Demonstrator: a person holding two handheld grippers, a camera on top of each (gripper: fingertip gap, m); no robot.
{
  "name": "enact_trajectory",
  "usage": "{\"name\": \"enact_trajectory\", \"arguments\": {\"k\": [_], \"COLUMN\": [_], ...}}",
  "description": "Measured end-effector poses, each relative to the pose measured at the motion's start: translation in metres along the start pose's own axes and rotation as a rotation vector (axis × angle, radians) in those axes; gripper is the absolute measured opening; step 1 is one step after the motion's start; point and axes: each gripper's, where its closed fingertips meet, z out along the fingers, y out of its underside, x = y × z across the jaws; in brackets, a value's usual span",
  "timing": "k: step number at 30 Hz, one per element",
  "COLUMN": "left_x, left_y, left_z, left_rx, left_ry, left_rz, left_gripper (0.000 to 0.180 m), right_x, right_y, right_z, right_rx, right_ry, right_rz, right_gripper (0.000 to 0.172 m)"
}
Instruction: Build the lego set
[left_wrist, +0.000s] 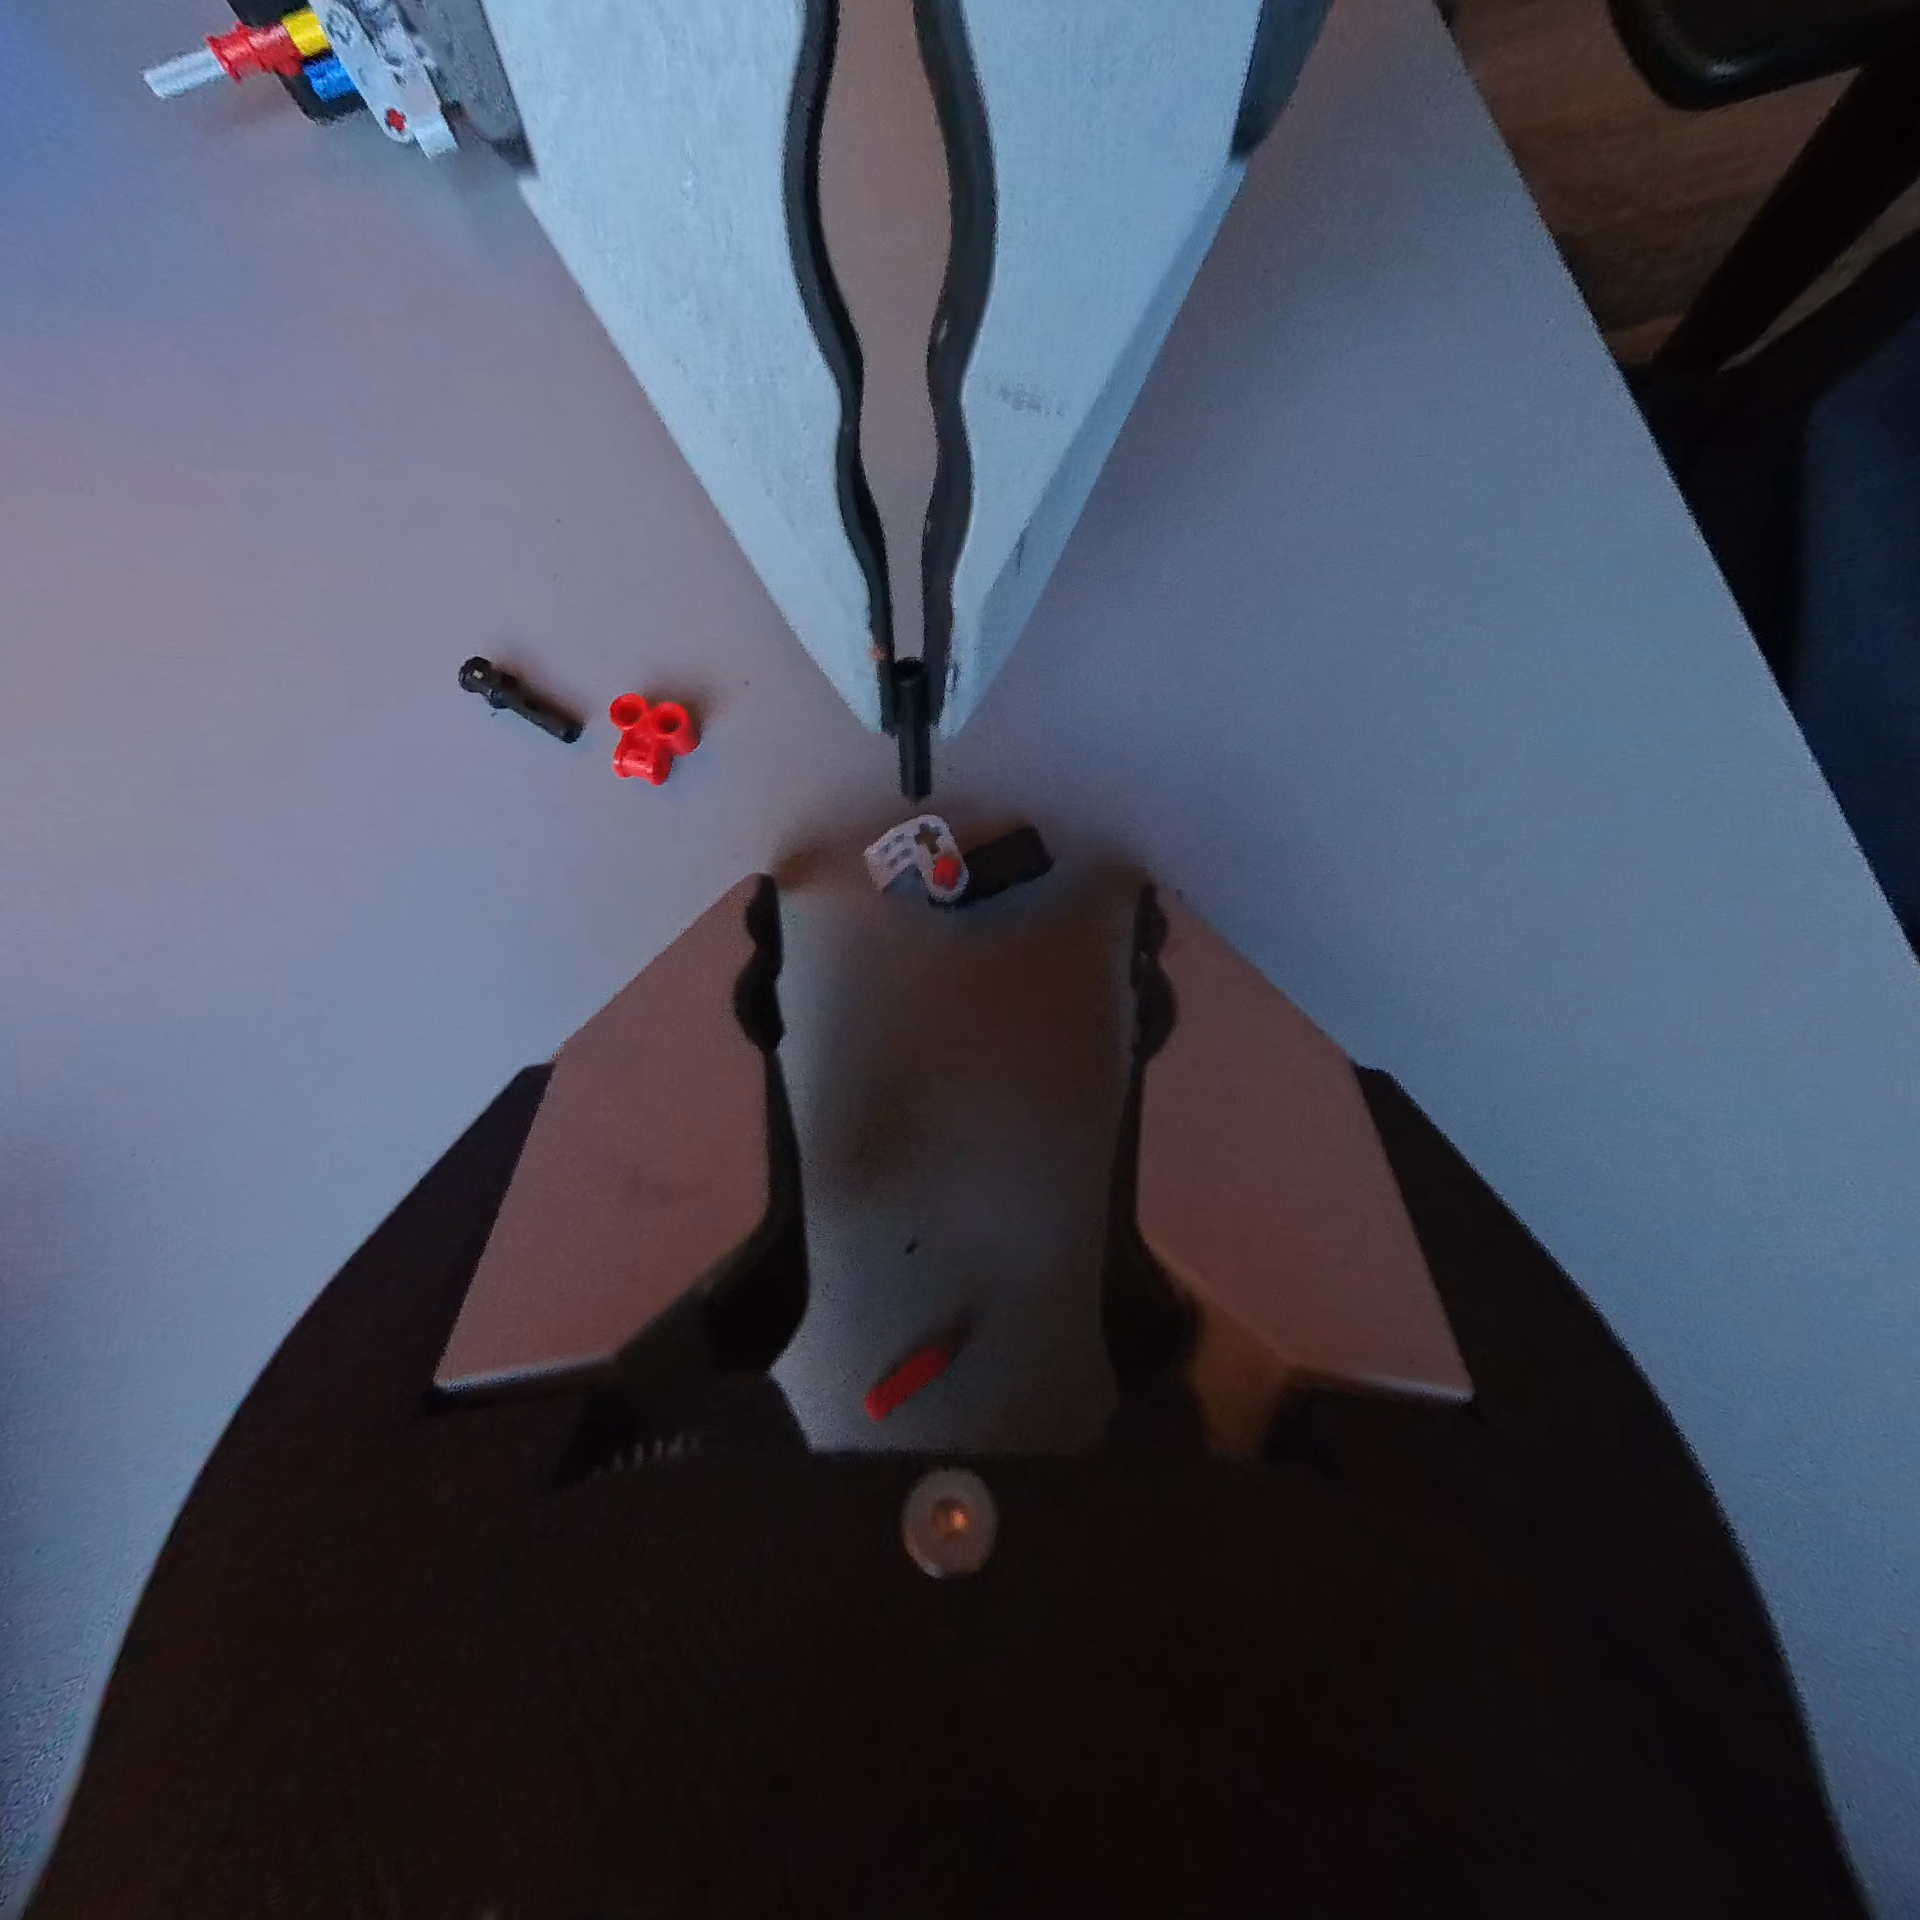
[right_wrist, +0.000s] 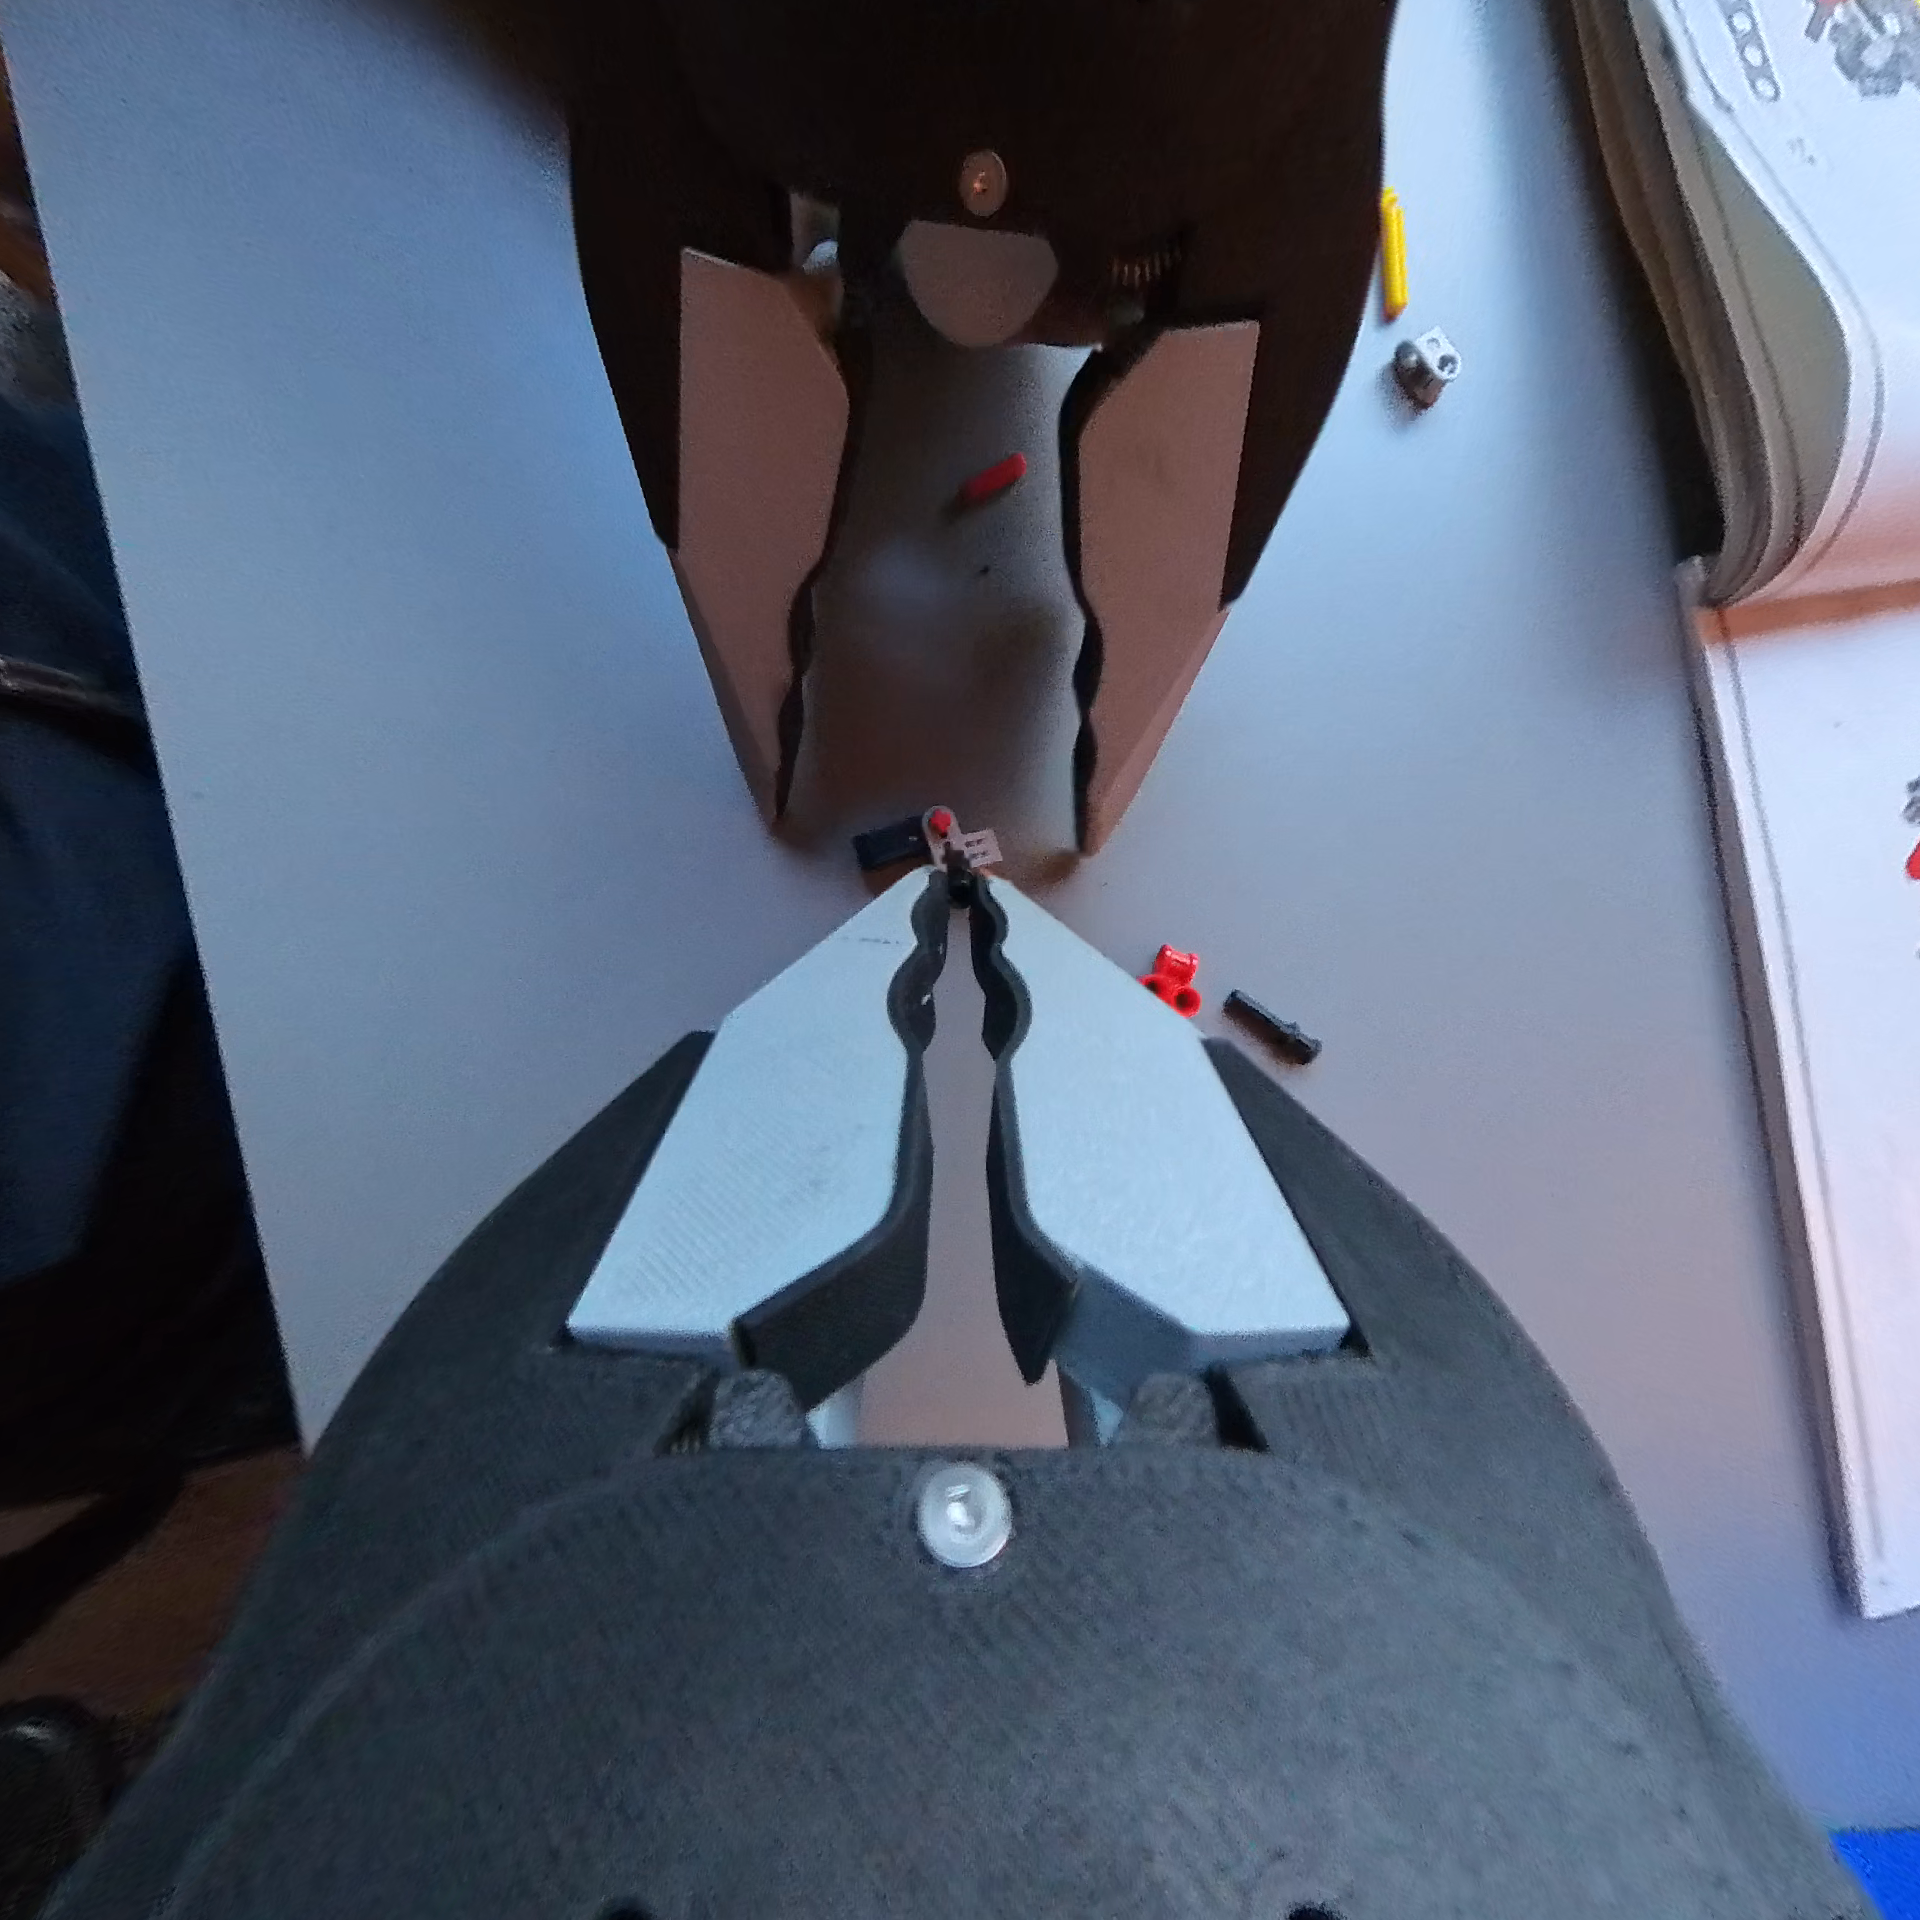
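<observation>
Your right tool (right_wrist: 958, 896) pinches a black pin (left_wrist: 912, 732) — your left tool (left_wrist: 956, 914) stands spread, just short of the small grey-and-black assembly (left_wrist: 951, 860) on the surface (left_wrist: 312, 935).

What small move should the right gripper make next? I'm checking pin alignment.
Probably ease the right gripper forward: it pinches a black pin whose tip stops just short of the small grey-and-black assembly lying on the table, beyond the open left gripper.
</observation>
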Motion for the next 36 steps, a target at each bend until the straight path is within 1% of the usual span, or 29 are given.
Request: {"name": "enact_trajectory", "arguments": {"k": [3,6,8,12,22,36], "left_x": [-0.002,-0.004,-0.004,0.002,0.005,0.005], "left_y": [-0.003,-0.004,-0.005,-0.006,-0.007,-0.006], "left_z": [0.003,0.004,0.004,0.005,0.006,0.005], "left_rx": [0.019,0.036,0.043,0.046,0.05,0.052], "left_ry": [-0.009,-0.022,-0.027,-0.011,0.019,0.025], "left_rz": [-0.038,-0.049,-0.053,-0.034,-0.025,-0.019], "left_gripper": [0.054,0.05,0.047,0.035,0.034,0.034], "right_x": [-0.001,-0.001,0.0,-0.001,-0.005,-0.007], "right_y": [-0.001,-0.002,-0.002,0.002,0.004,0.003], "right_z": [0.002,0.002,0.002,0.004,0.01,0.013], "right_rx": [-0.003,0.008,-0.002,-0.036,-0.085,-0.15], "right_ry": [0.004,0.013,0.021,0.016,0.004,-0.044], "right_rz": [-0.098,-0.181,-0.208,-0.238,-0.312,-0.332], "right_gripper": [0.001,0.001,0.001,0.001,0.001,0.001]}}
